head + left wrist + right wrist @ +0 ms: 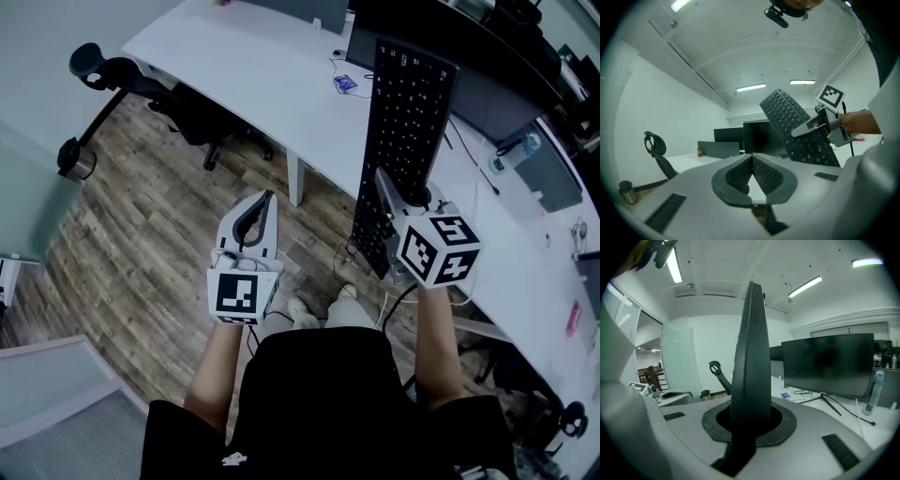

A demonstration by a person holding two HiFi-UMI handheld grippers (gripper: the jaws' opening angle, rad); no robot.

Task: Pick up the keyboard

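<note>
The keyboard point(405, 131) is clamped edge-on between the right gripper point(401, 199) jaws, centre right of the frame, over the desk point(253, 66). The left gripper point(258, 217), lower centre, is closed on nothing.

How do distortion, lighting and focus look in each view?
Head view: evenly lit and sharp, bluish cast over the desk. Left gripper view: round black vignette, ceiling lights bright without flare. Right gripper view: the keyboard, edge-on, is a dark, soft silhouette.

Black keyboard point(405, 131), white desk point(244, 66)
</note>
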